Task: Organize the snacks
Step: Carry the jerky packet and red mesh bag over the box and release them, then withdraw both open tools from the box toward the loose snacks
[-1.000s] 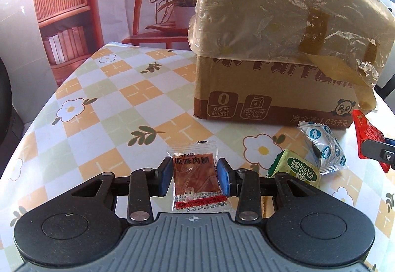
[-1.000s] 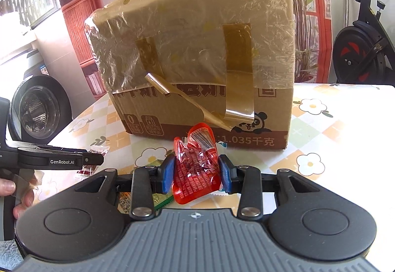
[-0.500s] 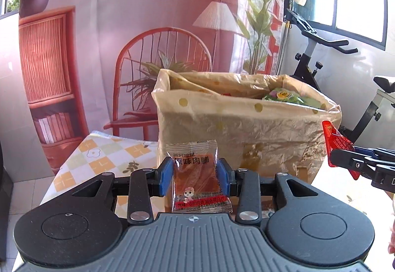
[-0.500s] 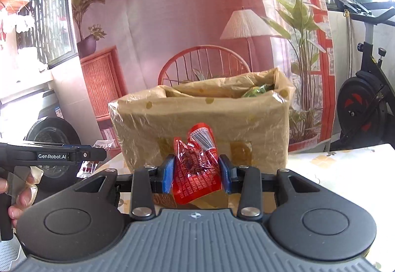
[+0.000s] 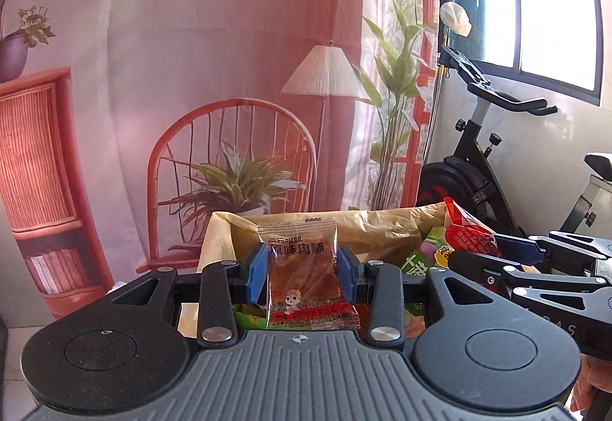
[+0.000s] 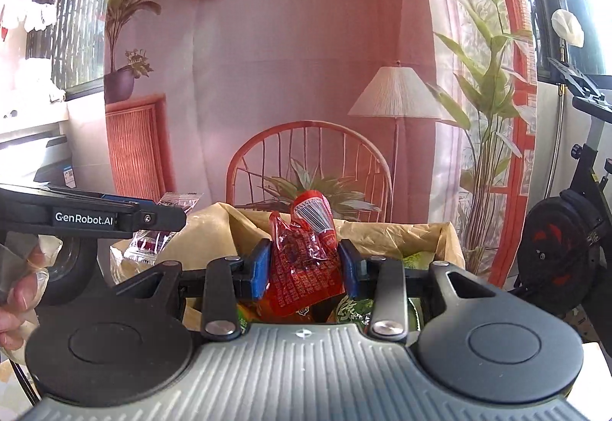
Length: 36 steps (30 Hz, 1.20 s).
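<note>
My left gripper (image 5: 302, 270) is shut on a clear packet of brown dried meat (image 5: 304, 273) and holds it upright above the open cardboard box lined with tan plastic (image 5: 367, 226). My right gripper (image 6: 305, 268) is shut on a red snack packet (image 6: 304, 268) above the same box (image 6: 405, 231). The right gripper with its red packet (image 5: 468, 233) also shows at the right of the left wrist view. The left gripper with its packet (image 6: 160, 233) shows at the left of the right wrist view. Green snack packets (image 5: 419, 264) lie inside the box.
An exercise bike (image 5: 482, 153) stands to the right beyond the box. A printed backdrop with a red chair (image 5: 233, 168), a lamp and plants hangs behind. A person's hand (image 6: 19, 291) holds the left gripper's handle.
Both grippers have risen from table level and moved forward with their packets, and now hang over the open top of the box. The table is out of sight.
</note>
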Motion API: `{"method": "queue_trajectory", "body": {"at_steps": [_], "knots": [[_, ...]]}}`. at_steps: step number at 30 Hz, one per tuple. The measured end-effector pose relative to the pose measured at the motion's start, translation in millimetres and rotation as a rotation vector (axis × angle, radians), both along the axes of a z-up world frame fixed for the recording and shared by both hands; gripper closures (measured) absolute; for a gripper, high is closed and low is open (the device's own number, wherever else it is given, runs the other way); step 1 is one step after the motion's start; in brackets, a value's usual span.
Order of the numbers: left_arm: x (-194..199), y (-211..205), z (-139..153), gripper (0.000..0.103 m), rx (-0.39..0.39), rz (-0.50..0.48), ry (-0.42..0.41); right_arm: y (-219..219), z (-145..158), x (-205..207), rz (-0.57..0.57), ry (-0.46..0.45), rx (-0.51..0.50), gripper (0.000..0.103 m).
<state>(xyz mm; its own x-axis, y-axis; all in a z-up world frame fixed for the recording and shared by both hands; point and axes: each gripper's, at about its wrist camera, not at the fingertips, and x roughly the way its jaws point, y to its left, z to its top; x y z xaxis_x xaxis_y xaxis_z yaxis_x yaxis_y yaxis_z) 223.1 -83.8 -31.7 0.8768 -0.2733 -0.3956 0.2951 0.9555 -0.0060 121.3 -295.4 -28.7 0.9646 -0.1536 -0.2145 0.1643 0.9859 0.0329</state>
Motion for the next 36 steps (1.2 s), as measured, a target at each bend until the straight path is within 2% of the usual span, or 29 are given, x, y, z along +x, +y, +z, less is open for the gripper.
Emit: {"method": "queue_trajectory", "body": {"at_steps": [7,9,11,14,17,21,26,31,36], "knots": [[18,-2,-10,0.06,0.032,-0.018,0.044,-9,-16,22,-0.011,0.09,0.058,0.06],[15,1,-12,0.047,0.037,-0.047,0.04,-8,-18,22,0.005,0.103,0.055,0.049],[10,4,-12,0.042,0.046,-0.053,0.022,-6,-19,18,0.005,0.102,0.036,0.045],[7,7,-12,0.042,0.043,-0.04,0.038,-6,-16,13,-0.007,0.1,0.042,0.037],[-1,15,-9,0.042,0.033,-0.025,0.041,-6,-11,5,-0.014,0.102,0.052,0.034],[-14,22,-4,0.042,0.041,-0.018,0.042,0,-3,-10,-0.007,0.099,0.043,0.022],[-37,26,3,0.042,0.041,-0.023,0.037,8,2,-31,-0.003,0.083,0.05,0.015],[-62,29,2,0.042,0.044,-0.036,0.049,18,-1,-52,-0.007,0.067,0.063,0.015],[-80,34,-14,0.042,0.042,-0.04,0.085,26,-15,-71,-0.017,0.064,0.091,0.015]]}}
